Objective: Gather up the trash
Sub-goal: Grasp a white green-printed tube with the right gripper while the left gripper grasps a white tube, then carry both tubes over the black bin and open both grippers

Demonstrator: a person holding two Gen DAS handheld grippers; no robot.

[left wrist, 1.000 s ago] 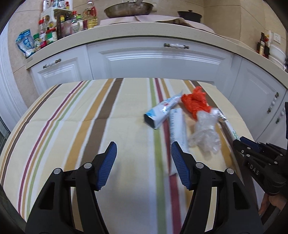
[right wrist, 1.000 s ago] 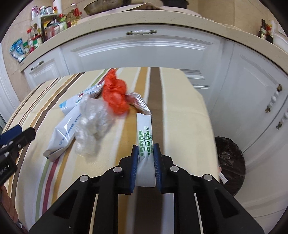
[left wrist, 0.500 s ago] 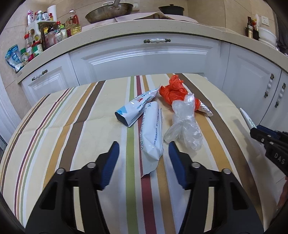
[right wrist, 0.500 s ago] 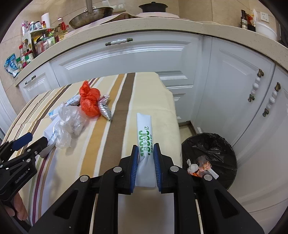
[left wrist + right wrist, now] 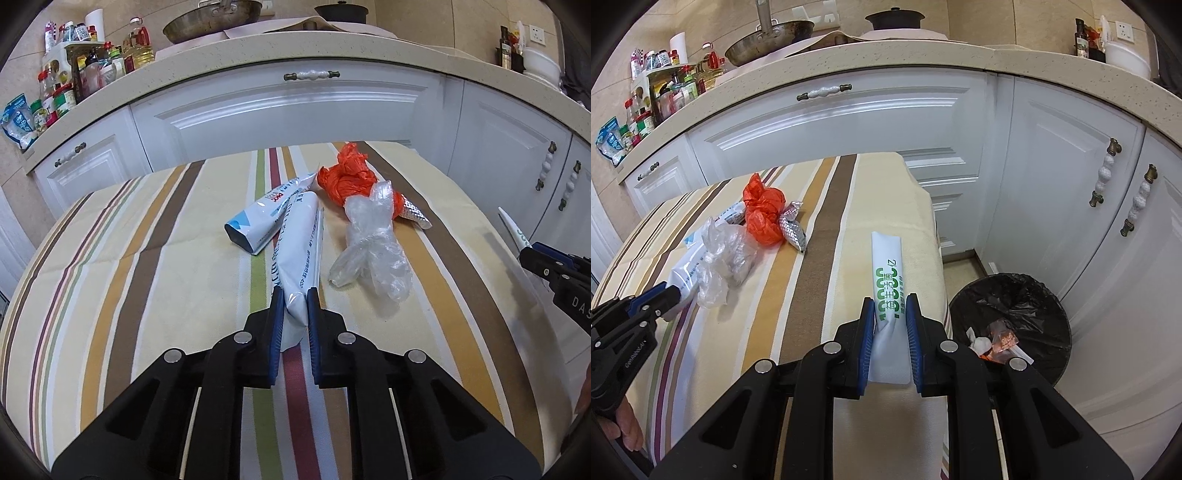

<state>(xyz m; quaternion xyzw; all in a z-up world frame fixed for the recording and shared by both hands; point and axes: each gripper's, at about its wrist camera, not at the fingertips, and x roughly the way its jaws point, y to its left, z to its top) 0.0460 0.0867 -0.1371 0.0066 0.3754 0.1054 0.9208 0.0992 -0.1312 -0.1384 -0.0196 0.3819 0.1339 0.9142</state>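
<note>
In the left wrist view, the left gripper (image 5: 295,306) is seen with its jaws closing on the near end of a long white plastic pouch (image 5: 297,254), which lies on the striped tablecloth (image 5: 155,236) beside a crumpled clear plastic bag (image 5: 371,240), so that it can be lifted. In the right wrist view, the right gripper (image 5: 889,328) is clamped on a white sachet with green print (image 5: 888,284), held near the table's edge towards the black-lined trash bin (image 5: 1012,314), apparently for dropping in.

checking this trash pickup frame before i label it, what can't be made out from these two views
- Bin contents, right wrist view: too small to name; the right gripper covers the near rim.
- Green-print tube: lower end pinched between the pads.
- Long white tube, left wrist view: the closing left gripper hides its near end.
- Foil wrapper: mostly under the orange bag and clear bag.
- Person: one hand only, cut off by the frame edges.
</note>
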